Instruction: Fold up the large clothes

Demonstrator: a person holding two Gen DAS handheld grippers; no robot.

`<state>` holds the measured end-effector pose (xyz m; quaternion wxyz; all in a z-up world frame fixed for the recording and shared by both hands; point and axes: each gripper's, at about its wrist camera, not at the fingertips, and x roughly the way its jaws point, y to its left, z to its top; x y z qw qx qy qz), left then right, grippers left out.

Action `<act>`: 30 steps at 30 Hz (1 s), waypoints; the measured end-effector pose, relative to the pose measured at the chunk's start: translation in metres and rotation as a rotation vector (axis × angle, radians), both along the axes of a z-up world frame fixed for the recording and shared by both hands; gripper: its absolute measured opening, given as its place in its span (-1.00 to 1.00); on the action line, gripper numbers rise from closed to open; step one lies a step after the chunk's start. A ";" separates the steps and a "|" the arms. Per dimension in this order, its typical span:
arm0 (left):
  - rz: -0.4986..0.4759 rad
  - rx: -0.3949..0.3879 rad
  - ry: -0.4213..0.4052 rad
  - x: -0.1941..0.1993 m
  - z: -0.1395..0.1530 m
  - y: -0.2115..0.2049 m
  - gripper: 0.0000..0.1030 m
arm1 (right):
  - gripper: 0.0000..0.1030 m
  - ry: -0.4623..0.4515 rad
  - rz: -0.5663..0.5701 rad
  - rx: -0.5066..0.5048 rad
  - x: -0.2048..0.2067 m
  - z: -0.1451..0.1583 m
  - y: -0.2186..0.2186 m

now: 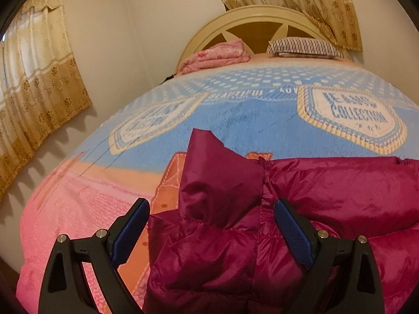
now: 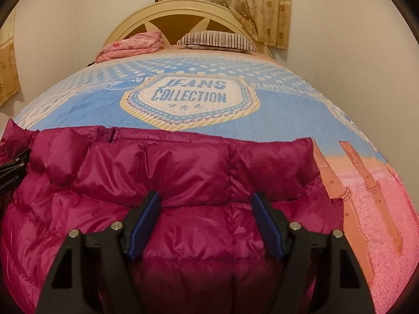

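Observation:
A maroon puffer jacket (image 1: 327,191) (image 2: 183,162) lies spread on the near part of the bed. In the left wrist view one flap of it (image 1: 209,162) stands up over the jacket's left edge. My left gripper (image 1: 212,206) is open, its blue pads wide apart on either side of that edge, not pressing the fabric. My right gripper (image 2: 207,200) is also open, low over the jacket's right half, with a quilted panel bulging between its pads. The left gripper's black body (image 2: 13,164) shows at the left edge of the right wrist view.
The bed carries a blue, orange and pink printed blanket (image 1: 235,110) (image 2: 366,196). At the headboard (image 1: 251,15) lie a folded pink cover (image 1: 217,55) and a striped pillow (image 1: 306,47). Gold curtains (image 1: 39,78) hang on the left wall and behind the bed.

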<state>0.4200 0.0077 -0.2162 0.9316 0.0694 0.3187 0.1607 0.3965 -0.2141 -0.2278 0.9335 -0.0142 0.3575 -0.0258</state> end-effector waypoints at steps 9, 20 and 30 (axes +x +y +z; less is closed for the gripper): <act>-0.015 -0.031 0.067 0.014 -0.010 0.002 0.87 | 0.46 0.026 -0.011 -0.019 0.005 -0.006 0.002; -0.025 -0.075 0.107 0.019 -0.015 0.009 0.90 | 0.48 0.073 -0.023 -0.044 0.013 -0.014 0.005; -0.023 -0.073 0.128 0.021 -0.018 0.009 0.92 | 0.55 0.117 -0.035 -0.054 0.018 -0.020 0.006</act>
